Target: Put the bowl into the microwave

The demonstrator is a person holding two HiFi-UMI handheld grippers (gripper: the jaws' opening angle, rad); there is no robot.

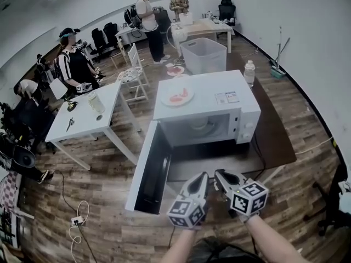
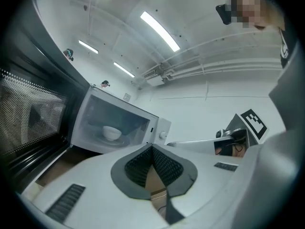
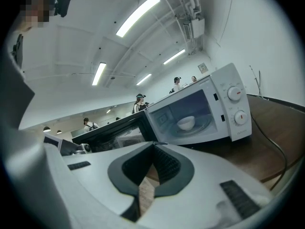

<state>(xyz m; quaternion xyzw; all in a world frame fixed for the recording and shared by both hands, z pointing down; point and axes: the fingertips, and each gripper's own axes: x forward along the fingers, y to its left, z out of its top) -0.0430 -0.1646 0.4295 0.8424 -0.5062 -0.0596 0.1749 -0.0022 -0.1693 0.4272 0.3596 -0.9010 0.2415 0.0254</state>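
Two grippers, both closed and both empty. The left gripper (image 2: 152, 149) shows its pads meeting at the tip with nothing between them, and the right gripper (image 3: 153, 147) is pinched together the same way. They hang side by side, low in front of the microwave (image 1: 205, 100), tips close together in the head view. And the bowl (image 3: 186, 123)? It's inside: a small white bowl sitting upright on the turntable, in the middle of the cavity, plain to see from both gripper views. The microwave door (image 1: 151, 171) stands swung wide open to the left, its dark inner face showing. On the microwave's top lies a white plate (image 1: 177, 96) with something red on it. The oven sits on a low brown surface (image 1: 274, 130), and a water bottle (image 1: 249, 73) stands beyond its far right corner
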